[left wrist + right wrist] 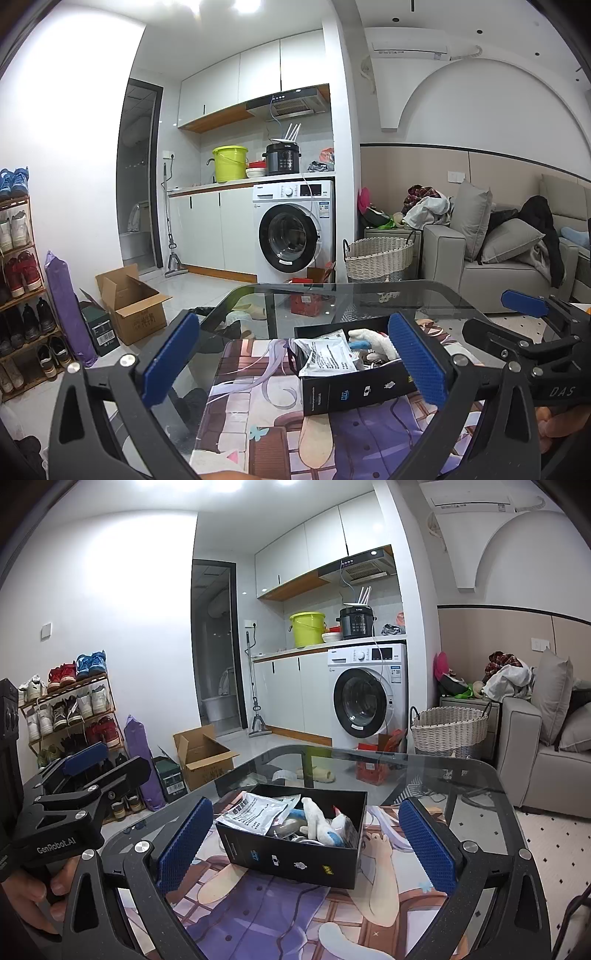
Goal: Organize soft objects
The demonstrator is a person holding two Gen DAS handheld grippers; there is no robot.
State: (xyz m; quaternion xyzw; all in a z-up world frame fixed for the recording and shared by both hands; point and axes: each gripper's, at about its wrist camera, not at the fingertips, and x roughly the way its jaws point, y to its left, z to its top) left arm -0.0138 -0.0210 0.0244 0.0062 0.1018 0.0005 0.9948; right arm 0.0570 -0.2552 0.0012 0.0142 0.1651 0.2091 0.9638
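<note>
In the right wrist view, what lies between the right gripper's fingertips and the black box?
Only a bare stretch of the printed mat on the glass table; the right gripper is open and short of the black box, shown in the right wrist view.

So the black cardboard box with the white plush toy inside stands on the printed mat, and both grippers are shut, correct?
Not quite: both grippers are open, as each wrist view shows. The black cardboard box with the white plush toy does stand on the printed mat.

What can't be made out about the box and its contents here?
- Left wrist view: black box, right end covered by the left tool's pad.
- Right wrist view: items under the white plush and pouch, buried.
- Both views: pouch print too small to read.
</note>
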